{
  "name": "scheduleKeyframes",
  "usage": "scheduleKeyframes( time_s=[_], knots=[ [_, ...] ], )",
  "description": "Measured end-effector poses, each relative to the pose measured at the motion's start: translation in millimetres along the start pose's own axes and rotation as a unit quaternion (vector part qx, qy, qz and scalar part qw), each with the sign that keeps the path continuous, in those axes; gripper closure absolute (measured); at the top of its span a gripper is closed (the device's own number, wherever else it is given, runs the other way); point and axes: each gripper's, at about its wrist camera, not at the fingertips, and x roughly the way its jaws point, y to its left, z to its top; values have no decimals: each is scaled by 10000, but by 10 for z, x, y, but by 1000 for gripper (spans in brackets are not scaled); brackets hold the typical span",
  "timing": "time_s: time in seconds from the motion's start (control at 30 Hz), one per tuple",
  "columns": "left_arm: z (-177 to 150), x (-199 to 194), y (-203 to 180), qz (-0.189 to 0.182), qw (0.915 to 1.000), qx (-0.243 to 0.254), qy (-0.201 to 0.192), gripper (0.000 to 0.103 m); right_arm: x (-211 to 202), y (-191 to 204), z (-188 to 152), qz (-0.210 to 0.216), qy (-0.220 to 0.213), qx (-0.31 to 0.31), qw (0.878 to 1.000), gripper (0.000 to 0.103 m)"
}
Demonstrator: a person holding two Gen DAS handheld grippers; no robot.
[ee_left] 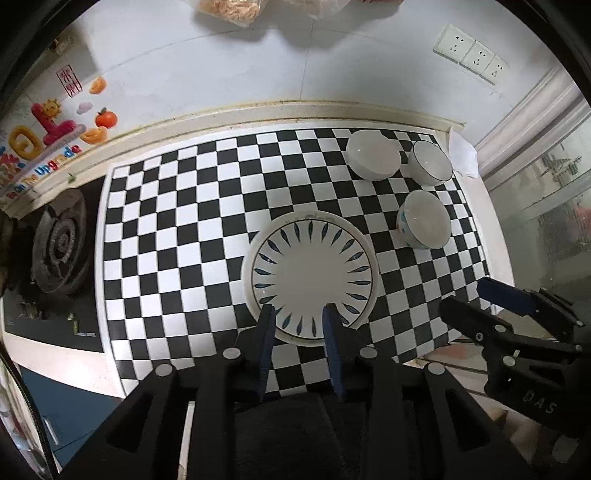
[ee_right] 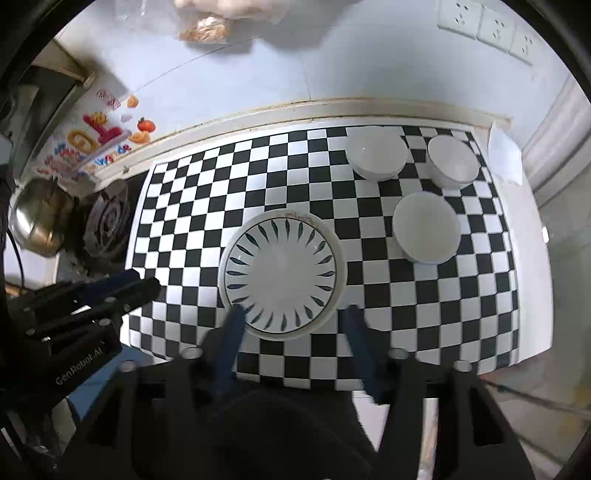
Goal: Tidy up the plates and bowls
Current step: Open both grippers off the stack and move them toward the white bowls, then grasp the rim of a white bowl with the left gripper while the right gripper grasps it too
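A white plate with a ring of blue leaves (ee_left: 312, 273) (ee_right: 280, 273) lies on top of a slightly larger white plate on the checkered mat (ee_left: 177, 229) (ee_right: 443, 314). Three white bowls stand at the mat's far right: a plain one (ee_left: 373, 155) (ee_right: 376, 151), a dark-rimmed one (ee_left: 430, 162) (ee_right: 452, 160) and a blue-patterned one (ee_left: 424, 219) (ee_right: 426, 227). My left gripper (ee_left: 299, 321) (ee_right: 146, 280) hovers over the plate's near rim, its jaws a little apart and holding nothing. My right gripper (ee_right: 295, 321) (ee_left: 474, 301) stands open wide above the same rim, empty.
A gas burner (ee_left: 61, 247) (ee_right: 107, 225) sits left of the mat, with a metal pot (ee_right: 37, 221) beyond it. A raised counter ledge (ee_left: 295, 110) backs the mat. Wall sockets (ee_left: 476, 55) and hanging food bags (ee_left: 229, 11) are above. White paper (ee_left: 461, 155) lies past the bowls.
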Motion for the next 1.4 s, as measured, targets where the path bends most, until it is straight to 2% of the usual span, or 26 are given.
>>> scheduleKeyframes(
  time_s=[0.17,0.33,0.47,0.57,0.8,0.9,0.97,1.1,1.23,1.3,1.4],
  knots=[
    [88,87,67,-155,9999,13,16,78,60,-63,25,-59,-123,323,9994,32],
    [253,167,46,-271,9995,169,-63,78,156,-303,94,-183,-264,851,9959,31],
    [425,297,-76,-267,9990,321,-141,78,246,-707,197,-314,-387,1289,9904,31],
    [558,470,-220,-307,9992,236,-72,78,353,-1047,301,-358,-400,1447,9880,31],
    [815,1093,-800,-596,9976,-131,341,78,911,-1977,627,-417,56,1588,9864,31],
    [996,1404,-966,-664,9952,-460,557,78,1109,-2321,764,-162,244,1562,9873,31],
    [1130,1549,-983,-634,9934,-719,623,78,1219,-2462,942,202,310,1428,9891,31],
    [1475,1834,-946,-632,9882,-1195,727,78,1433,-2472,1390,752,385,1097,9904,32],
    [1831,2115,-879,-592,9840,-1458,832,78,1814,-2361,1879,1162,725,902,9865,39],
    [1983,2284,-850,-537,9831,-1490,921,78,2036,-2297,2068,1223,937,870,9842,44],
    [2126,2525,-822,-476,9808,-1523,1118,78,2331,-2188,2255,1088,1161,777,9842,50]
  ],
)
